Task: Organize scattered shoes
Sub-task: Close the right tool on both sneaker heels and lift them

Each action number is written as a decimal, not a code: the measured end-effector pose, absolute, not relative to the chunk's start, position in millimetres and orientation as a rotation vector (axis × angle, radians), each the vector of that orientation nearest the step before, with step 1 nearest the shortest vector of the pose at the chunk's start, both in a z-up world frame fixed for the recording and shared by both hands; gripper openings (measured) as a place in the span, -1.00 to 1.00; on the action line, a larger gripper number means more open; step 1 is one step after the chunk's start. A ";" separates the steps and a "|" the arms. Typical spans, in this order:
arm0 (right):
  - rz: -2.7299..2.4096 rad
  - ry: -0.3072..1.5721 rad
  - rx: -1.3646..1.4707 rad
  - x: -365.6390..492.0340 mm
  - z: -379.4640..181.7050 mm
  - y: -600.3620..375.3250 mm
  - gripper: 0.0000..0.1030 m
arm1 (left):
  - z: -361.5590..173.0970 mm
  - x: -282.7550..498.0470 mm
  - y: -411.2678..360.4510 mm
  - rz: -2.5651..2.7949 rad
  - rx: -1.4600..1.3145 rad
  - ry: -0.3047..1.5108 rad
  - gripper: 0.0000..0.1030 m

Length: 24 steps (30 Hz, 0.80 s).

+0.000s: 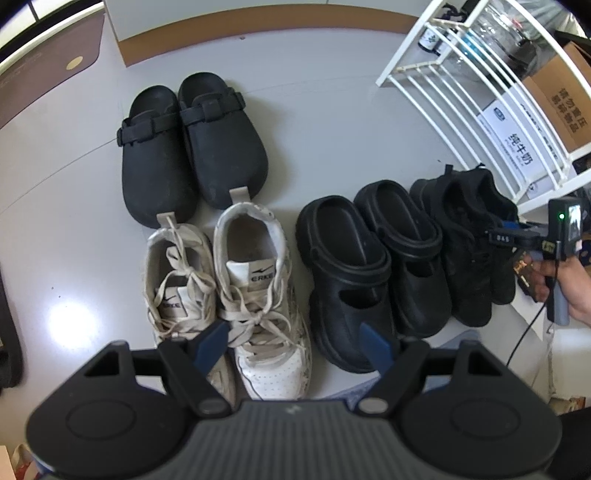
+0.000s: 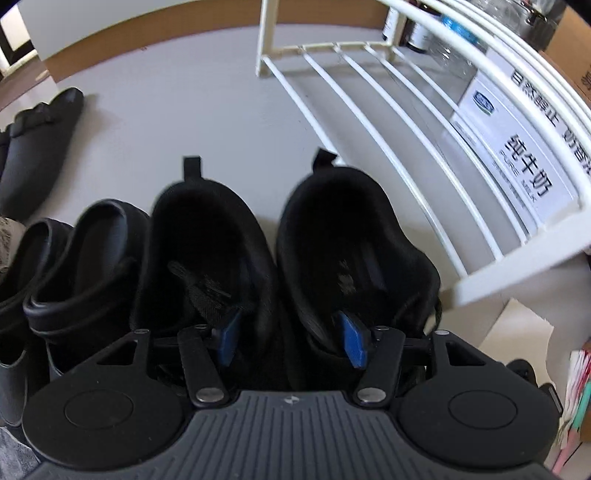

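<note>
My left tongs [image 1: 295, 341] hang wide open with nothing in them, pointing down at the floor [image 1: 74, 229], well away from the rack [image 1: 443, 85]. My right tongs [image 2: 291, 339] are down in the black sneakers [image 2: 221, 258], the pair that sits just beside the rack's low front bar. One blue finger [image 2: 229, 339] is inside one sneaker and the other finger is inside the other, so the two inner sides of the pair are between the jaws. I cannot tell if the fingers squeeze those sides or just sit near them. The sneakers stand side by side on the floor with their heels toward the rack's end. Next in the row, one step farther from the rack, are the black clogs [image 1: 369, 266], touching the sneakers. Farther still from the rack are the white sneakers [image 1: 255, 280], laces loose, close together. The black slippers [image 1: 184, 147] lie farthest from the rack, their toes touching the white heels. Inside the rack I see a white milk box [image 2: 517, 162], and small dark bottles [image 2: 413, 33] stand at its far end.
</note>
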State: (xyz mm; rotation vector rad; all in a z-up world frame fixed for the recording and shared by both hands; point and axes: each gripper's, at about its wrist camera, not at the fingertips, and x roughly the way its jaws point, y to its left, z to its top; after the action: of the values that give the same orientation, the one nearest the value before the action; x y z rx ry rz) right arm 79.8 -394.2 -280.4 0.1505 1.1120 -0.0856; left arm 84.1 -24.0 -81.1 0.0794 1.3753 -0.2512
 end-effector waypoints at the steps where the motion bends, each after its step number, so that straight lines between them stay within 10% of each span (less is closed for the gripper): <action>1: -0.077 1.107 0.157 80.7 -281.3 -396.6 0.18 | -81.8 84.4 -23.8 -0.249 0.081 1.376 0.56; 24: 0.035 0.987 0.148 73.8 -298.4 -408.3 -0.07 | -91.3 95.8 -36.2 -0.256 0.037 1.394 0.56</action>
State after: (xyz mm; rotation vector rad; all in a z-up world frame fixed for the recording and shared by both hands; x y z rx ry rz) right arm 73.8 -408.3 -298.4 0.1480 0.9871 0.0354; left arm 95.8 -36.2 -91.3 0.0371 1.3938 -0.2561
